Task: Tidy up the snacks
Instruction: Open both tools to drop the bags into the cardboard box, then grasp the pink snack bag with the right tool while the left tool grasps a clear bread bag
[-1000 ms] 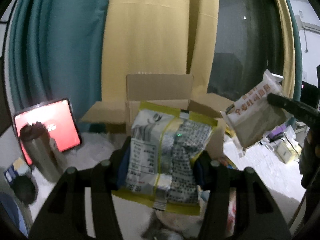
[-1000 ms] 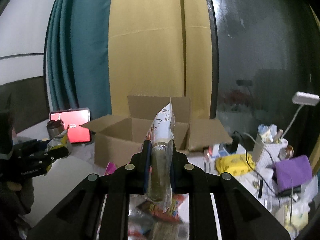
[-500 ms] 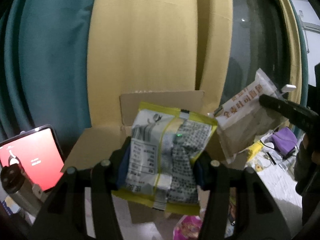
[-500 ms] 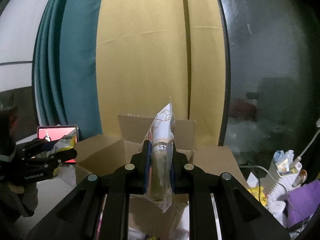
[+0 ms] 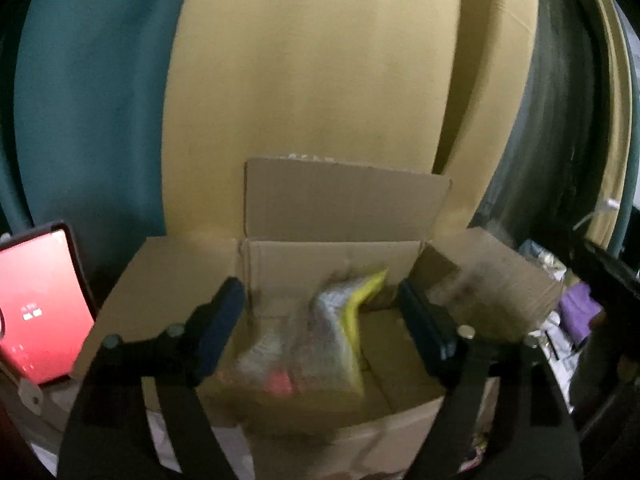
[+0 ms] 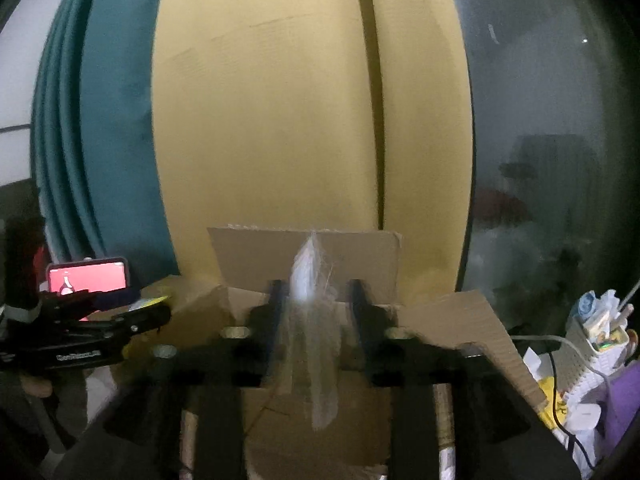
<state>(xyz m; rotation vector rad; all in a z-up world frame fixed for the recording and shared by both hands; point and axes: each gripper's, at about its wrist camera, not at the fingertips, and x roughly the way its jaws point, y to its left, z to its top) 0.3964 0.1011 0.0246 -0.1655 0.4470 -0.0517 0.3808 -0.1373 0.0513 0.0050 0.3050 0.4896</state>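
**A:** Start with the biggest thing in front of you: the cardboard box [image 5: 320,264], open, its rear flap upright against the yellow and teal curtain [image 5: 312,80] and its side flaps spread outward. Both your grippers hang over its mouth.

**B:** And the snacks?

**A:** Your left gripper [image 5: 320,320] has just been opening; its fingers [image 5: 218,326] stand wide and press on nothing. The yellow-edged bag [image 5: 340,332] is loose between them, blurred, down inside the box. Your right gripper [image 6: 316,316] has also just been opening. The clear toast packet [image 6: 314,340] is still between its fingers, but they stand apart from it, so I judge it released and dropping.

**B:** How will those handle if you need to re-seat them?

**A:** Both look light, soft and crinkly, and the film is probably slippery. Pinch a sealed edge or a corner, not the puffed middle, or you may crush what's inside.

**B:** Room to move?

**A:** Mind the upright rear flap ahead and the right flap close to your right fingers. The red-screened tablet [image 5: 36,308] stands just beside the box on your left, and clutter crowds the counter on the right. Straight up and back looks like the clearest way out.
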